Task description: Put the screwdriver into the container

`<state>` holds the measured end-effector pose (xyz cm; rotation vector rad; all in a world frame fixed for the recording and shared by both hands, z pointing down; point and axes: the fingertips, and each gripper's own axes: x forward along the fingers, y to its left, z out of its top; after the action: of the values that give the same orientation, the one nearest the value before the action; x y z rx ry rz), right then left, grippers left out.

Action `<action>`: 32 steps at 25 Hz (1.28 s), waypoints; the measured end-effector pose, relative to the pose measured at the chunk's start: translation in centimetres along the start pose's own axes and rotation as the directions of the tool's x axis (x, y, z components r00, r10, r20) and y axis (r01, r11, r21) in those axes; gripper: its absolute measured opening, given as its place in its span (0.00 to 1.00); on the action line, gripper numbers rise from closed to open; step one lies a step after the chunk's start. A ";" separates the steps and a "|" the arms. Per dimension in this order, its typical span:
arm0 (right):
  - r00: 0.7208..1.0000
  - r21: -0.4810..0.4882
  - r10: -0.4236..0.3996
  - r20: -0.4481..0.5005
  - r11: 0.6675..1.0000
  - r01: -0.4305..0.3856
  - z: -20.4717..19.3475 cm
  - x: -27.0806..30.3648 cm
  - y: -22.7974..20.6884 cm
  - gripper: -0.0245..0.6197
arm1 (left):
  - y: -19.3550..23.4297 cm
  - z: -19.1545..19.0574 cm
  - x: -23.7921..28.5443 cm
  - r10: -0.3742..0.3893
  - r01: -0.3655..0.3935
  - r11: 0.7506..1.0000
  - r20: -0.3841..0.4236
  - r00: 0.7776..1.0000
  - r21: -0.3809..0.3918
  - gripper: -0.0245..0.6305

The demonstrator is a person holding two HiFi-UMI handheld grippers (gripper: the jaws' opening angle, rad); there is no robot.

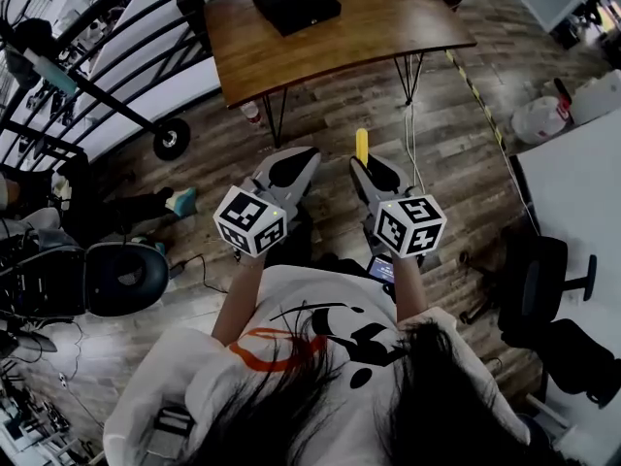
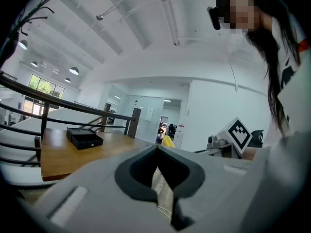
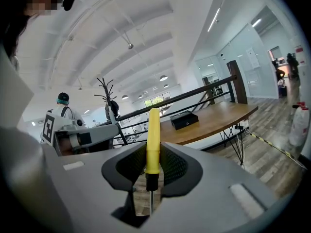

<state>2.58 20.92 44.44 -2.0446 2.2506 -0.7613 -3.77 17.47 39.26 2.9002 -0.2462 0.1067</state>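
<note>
R gripper (image 3: 154, 152): jaws are standing partly apart and clamping the yellow-handled screwdriver (image 3: 153, 130). The dark pads are pressing on both sides of the handle's lower end.
Screwdriver posn: it is sitting btwn the R jaws. The yellow handle is sticking out fwd past the jaw tips. The black collar and thin metal shaft are running back toward the gripper's camera.
Screwdriver vs. container: it is hanging in the air over the wood-plank floor (image 1: 320, 115), short of the worktop and well apart from the container.
L gripper (image 2: 157, 149): jaws are standing tip to tip w/ only a thin slit showing behind the tips, and are holding nothing.
Container: the flat black rectangular box (image 1: 296, 1) is lying on the worktop, toward its far side.
Worktop: the brown wooden table on thin black legs (image 1: 388, 17) is standing ahead of both grippers.
Gripper layout: both are being held side by side, near each other, pointing toward the worktop.
Marker cubes: the L cube (image 1: 250, 220) and R cube (image 1: 410, 224) are sitting at the rear ends.
Surroundings: a black railing (image 1: 116, 27) is running left of the worktop. A black office chair (image 1: 121, 278) is standing at the person's left.
</note>
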 end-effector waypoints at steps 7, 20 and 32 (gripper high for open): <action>1.000 0.004 -0.019 -0.014 1.000 0.019 1.2 5.0 -3.0 0.20 | 5.0 0.0 3.8 -0.026 0.026 1.000 -0.013 1.000 -0.008 0.04; 0.996 0.020 -0.091 -0.020 0.996 0.092 8.1 18.2 -5.3 0.20 | 19.3 5.9 8.7 -0.093 0.093 0.996 -0.002 0.996 -0.008 0.04; 0.990 0.019 -0.137 -0.020 0.990 0.138 11.1 26.5 -5.7 0.20 | 28.0 8.0 10.8 -0.141 0.141 0.990 0.000 0.990 -0.006 0.04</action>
<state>7.58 -7.95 44.92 -2.2112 2.1191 -0.8101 2.36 -12.97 38.58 2.9005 -0.0412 0.0829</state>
